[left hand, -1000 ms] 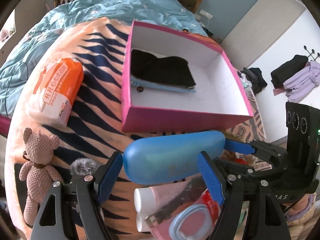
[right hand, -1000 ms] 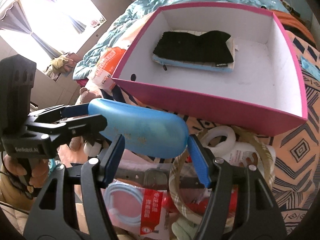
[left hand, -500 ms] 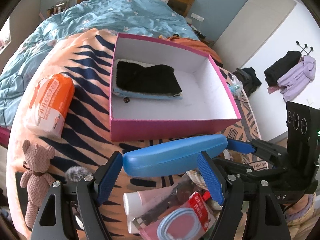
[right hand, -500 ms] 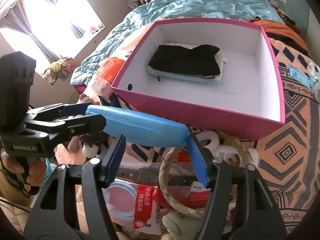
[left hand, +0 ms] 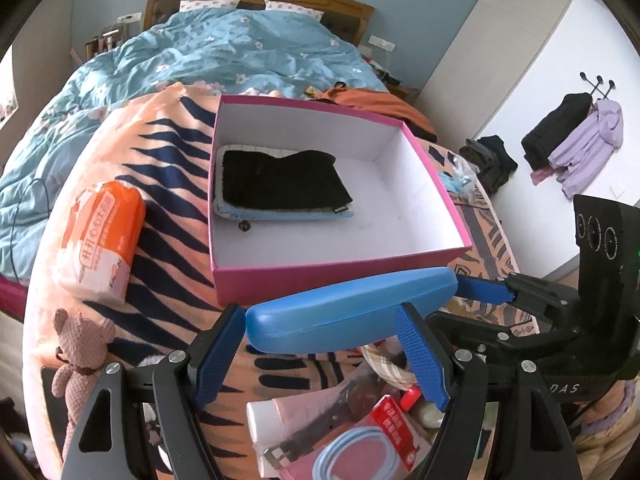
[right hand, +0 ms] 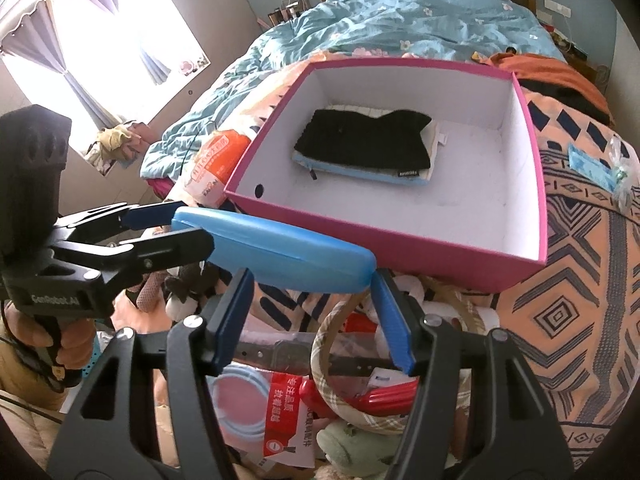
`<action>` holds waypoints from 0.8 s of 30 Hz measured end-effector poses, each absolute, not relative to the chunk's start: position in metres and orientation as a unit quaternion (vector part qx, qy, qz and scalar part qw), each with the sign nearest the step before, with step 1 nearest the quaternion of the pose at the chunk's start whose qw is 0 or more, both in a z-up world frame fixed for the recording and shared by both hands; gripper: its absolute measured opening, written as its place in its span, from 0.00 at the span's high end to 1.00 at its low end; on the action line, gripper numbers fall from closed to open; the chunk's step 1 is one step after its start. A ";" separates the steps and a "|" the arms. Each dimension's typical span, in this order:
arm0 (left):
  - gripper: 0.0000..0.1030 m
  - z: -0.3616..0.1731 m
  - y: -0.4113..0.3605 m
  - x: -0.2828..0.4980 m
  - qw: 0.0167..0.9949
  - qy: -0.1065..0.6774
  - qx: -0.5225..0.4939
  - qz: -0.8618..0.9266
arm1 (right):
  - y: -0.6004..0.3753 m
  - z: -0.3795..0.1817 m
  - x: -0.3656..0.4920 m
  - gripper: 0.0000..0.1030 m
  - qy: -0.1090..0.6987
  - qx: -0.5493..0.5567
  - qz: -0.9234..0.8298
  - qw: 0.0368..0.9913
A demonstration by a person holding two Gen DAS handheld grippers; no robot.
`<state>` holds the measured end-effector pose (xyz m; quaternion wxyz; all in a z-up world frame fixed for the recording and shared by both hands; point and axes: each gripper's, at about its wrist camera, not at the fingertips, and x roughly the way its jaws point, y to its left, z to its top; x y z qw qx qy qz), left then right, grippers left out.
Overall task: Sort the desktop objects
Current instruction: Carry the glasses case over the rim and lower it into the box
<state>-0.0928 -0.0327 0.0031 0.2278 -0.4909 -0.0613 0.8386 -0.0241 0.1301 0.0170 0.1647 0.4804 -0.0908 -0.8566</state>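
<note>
Both tongs grip one blue glasses case (left hand: 348,312), held level above the bed clutter: left tongs (left hand: 320,354) at one end, right tongs (right hand: 312,316) at the other. Beyond it, the pink box (left hand: 344,276) holds a black cloth (left hand: 280,180).

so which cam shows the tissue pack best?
Left wrist: the orange-and-white tissue pack lies whole and unblocked on the blanket, left of the pink box. Right wrist shows only part of it, cut off by the box's corner.
</note>
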 end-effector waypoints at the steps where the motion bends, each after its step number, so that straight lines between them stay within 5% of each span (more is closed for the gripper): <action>1: 0.24 0.005 -0.032 -0.094 0.229 -0.061 -0.490 0.839 | 0.131 0.019 -0.024 0.38 -0.091 0.479 -0.858 0.164; 24: 0.24 0.025 -0.022 -0.119 0.232 -0.055 -0.470 0.850 | 0.144 0.042 -0.044 0.39 -0.084 0.457 -0.870 0.168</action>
